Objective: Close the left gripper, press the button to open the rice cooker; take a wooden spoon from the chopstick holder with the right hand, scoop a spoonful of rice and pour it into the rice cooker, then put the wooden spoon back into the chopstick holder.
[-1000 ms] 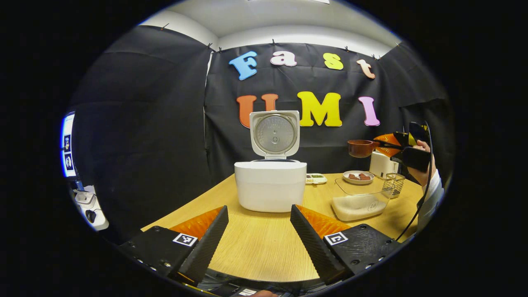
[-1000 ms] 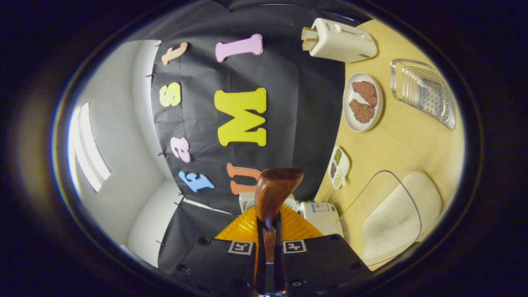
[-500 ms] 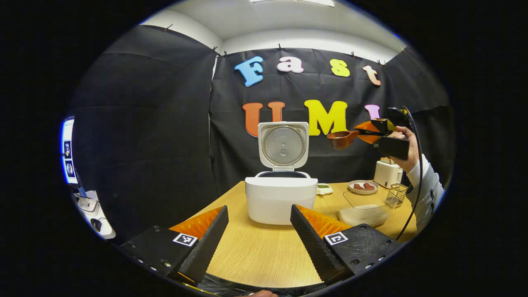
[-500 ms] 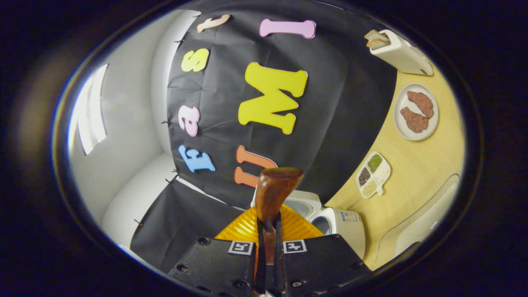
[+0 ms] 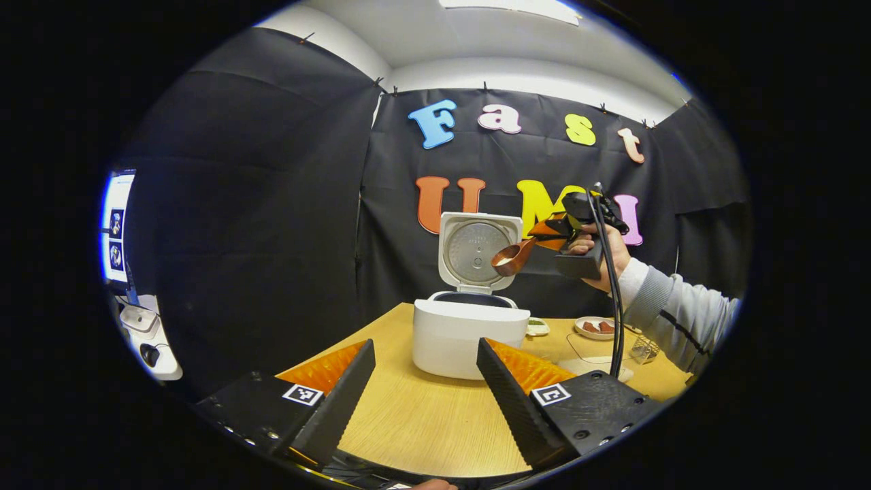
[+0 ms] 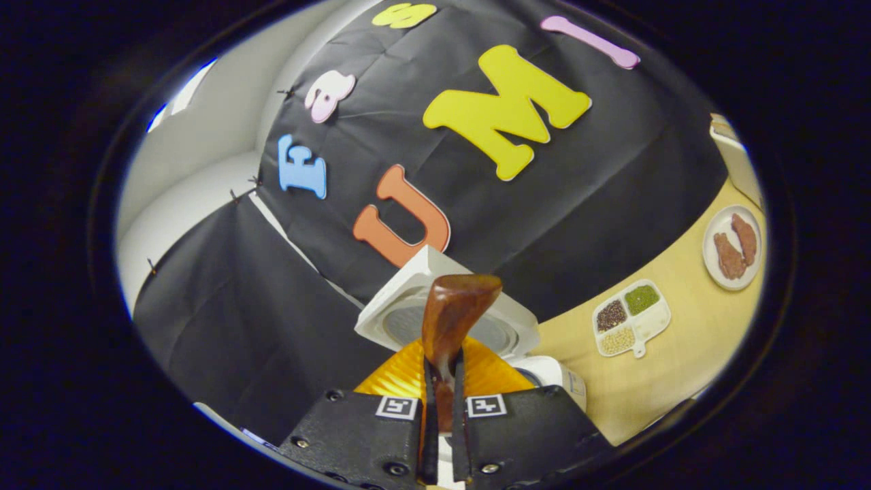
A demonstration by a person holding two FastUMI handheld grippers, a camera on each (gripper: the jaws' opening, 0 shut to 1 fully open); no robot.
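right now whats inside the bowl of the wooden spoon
In the left gripper view the wooden spoon bowl holds a pale heap that looks like rice. From the right gripper view its inside is hidden, since the bowl's back faces the camera.

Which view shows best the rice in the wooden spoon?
The left gripper view: the wooden spoon tilts its bowl toward that camera above the rice cooker, so the pale rice shows inside. The right gripper view shows the spoon's handle and back between the right gripper fingers.
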